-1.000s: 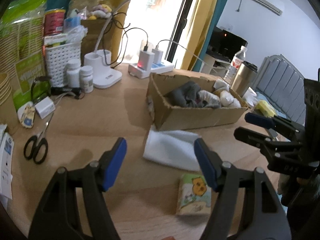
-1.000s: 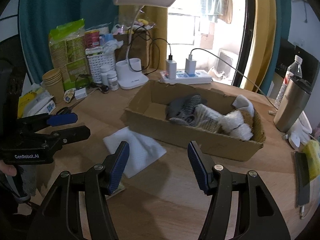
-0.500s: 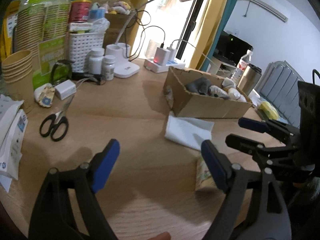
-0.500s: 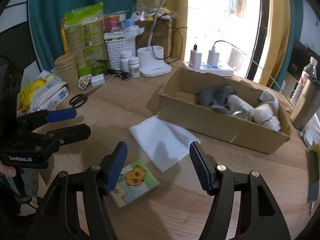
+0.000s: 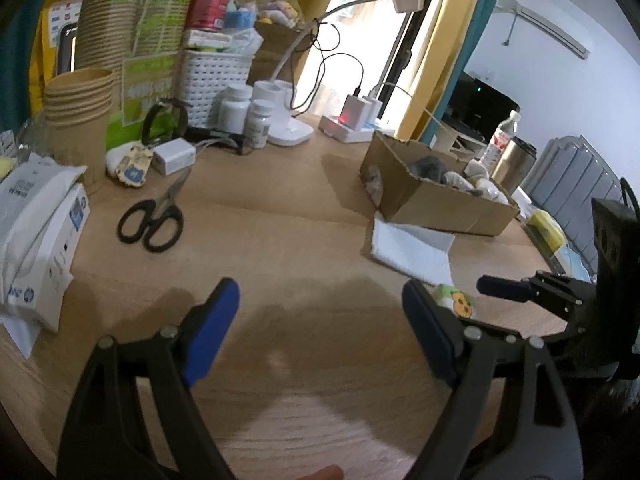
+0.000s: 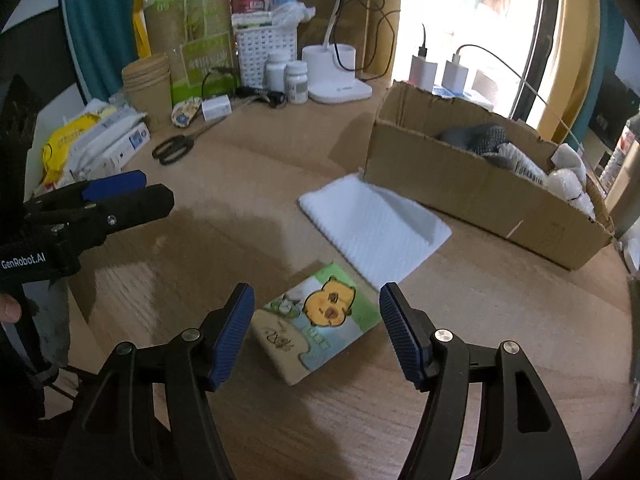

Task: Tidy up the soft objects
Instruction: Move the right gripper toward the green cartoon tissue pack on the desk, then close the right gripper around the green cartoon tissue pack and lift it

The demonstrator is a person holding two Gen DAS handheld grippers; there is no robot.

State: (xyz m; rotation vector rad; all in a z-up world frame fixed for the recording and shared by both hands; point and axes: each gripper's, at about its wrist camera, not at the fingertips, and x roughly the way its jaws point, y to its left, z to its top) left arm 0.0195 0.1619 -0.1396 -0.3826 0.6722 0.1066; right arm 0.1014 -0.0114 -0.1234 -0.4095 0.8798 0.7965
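Right gripper (image 6: 316, 330) jaws spread wide, hovering over tissue pack (image 6: 318, 326), pack flat on table (image 6: 500, 320) between blue pads, not touching. White cloth (image 6: 374, 222) just beyond pack, far edge against cardboard box (image 6: 480, 188) holding socks. Left gripper (image 5: 320, 332) jaws wide apart, empty, over bare wood at near table edge. Scissors (image 5: 154, 220) far left.
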